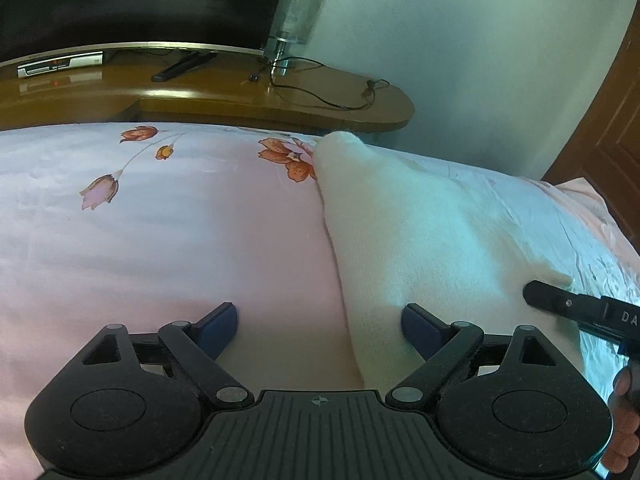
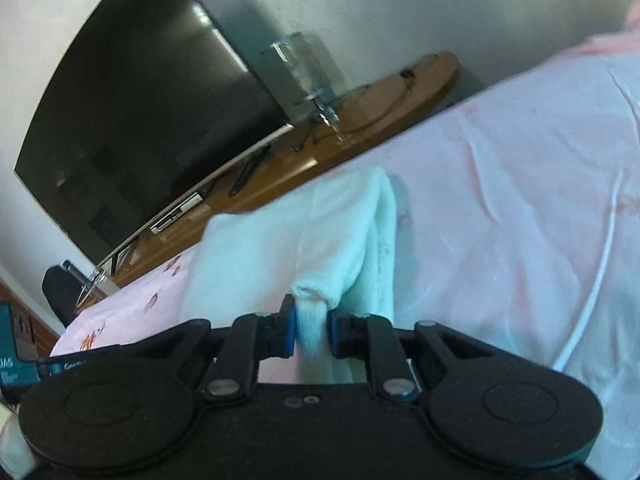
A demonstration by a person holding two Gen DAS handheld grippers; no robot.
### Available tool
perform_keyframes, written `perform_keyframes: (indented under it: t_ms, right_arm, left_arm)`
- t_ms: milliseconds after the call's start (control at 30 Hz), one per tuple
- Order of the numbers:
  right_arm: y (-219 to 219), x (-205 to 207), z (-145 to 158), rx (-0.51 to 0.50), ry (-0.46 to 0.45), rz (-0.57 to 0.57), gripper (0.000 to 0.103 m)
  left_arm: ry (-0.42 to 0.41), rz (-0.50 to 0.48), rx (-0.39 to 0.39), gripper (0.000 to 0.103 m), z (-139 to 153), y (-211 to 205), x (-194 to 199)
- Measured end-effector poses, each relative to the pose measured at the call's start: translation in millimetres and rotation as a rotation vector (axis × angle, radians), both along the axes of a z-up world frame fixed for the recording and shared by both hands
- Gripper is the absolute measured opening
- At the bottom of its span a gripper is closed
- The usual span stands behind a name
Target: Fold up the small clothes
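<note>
White knit garment (image 1: 420,232) lay on the pink floral bedsheet (image 1: 160,232), right of centre, running from near edge toward the far side. Left tool (image 1: 320,326) was spread wide, nothing between the blue pads (image 1: 218,326); left pad over bare sheet, right pad on or just above the cloth's near left edge, can't tell contact. Right tool (image 2: 312,330) was clenched on a bunched corner of the garment (image 2: 280,252), cloth squeezed between its pads (image 2: 289,330) and pulled up off the bed. Right wrist view was rolled, so that tool was tilted. In left wrist view the right tool (image 1: 576,306) came in from the right at the cloth's near right corner, fingers of the hand (image 1: 624,424) visible below. Far side: wooden worktop (image 1: 280,96) with TV (image 1: 140,0), set-top box (image 1: 60,65), remote (image 1: 182,66), glass lamp (image 1: 298,8), cable (image 1: 328,96).
</note>
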State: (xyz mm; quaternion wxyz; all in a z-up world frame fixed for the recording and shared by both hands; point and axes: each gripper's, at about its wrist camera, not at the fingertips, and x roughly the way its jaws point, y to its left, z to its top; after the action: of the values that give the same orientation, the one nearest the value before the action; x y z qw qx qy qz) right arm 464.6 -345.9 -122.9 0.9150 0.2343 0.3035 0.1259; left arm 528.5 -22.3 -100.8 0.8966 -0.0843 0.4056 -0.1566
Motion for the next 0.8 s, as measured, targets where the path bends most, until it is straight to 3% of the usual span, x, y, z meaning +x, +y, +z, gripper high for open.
perform_keyframes:
  t_ms: [133, 400, 500, 567, 600, 700, 800]
  right_arm:
    - [-3.7, 9.5, -3.6, -0.017, 0.049, 0.017, 0.016]
    - [-19.1, -1.9, -0.9, 0.14, 0.106, 0.08, 0.031]
    - [-9.7, -5.7, -8.6, 0.142, 0.133, 0.109, 0.032]
    - [1.2, -9.0, -9.8, 0.068, 0.121, 0.106, 0.016]
    - [4.0, -9.5, -7.9, 0.036, 0.119, 0.104, 0.013]
    - [-0.6, -11.0, 6.2, -0.009, 0.129, 0.071, 0.01]
    - [-7.9, -14.3, 11.7, -0.027, 0.149, 0.061, 0.01]
  left_arm:
    - [0.001, -0.004, 0.001, 0.09, -0.8, -0.3, -0.2]
    - [-0.015, -0.006, 0.002, 0.09, -4.6, -1.3, -0.9]
    - [-0.021, -0.002, 0.007, 0.091, -5.2, -3.3, -2.0]
    - [-0.007, -0.002, 0.006, 0.091, -3.2, -2.9, -0.9]
    - [0.007, 0.0, 0.0, 0.09, -1.1, -2.3, -0.4]
    - [0.02, -0.013, -0.041, 0.09, 4.6, -2.6, -3.5]
    - [-0.003, -0.043, 0.022, 0.091, 1.5, -13.6, -8.0]
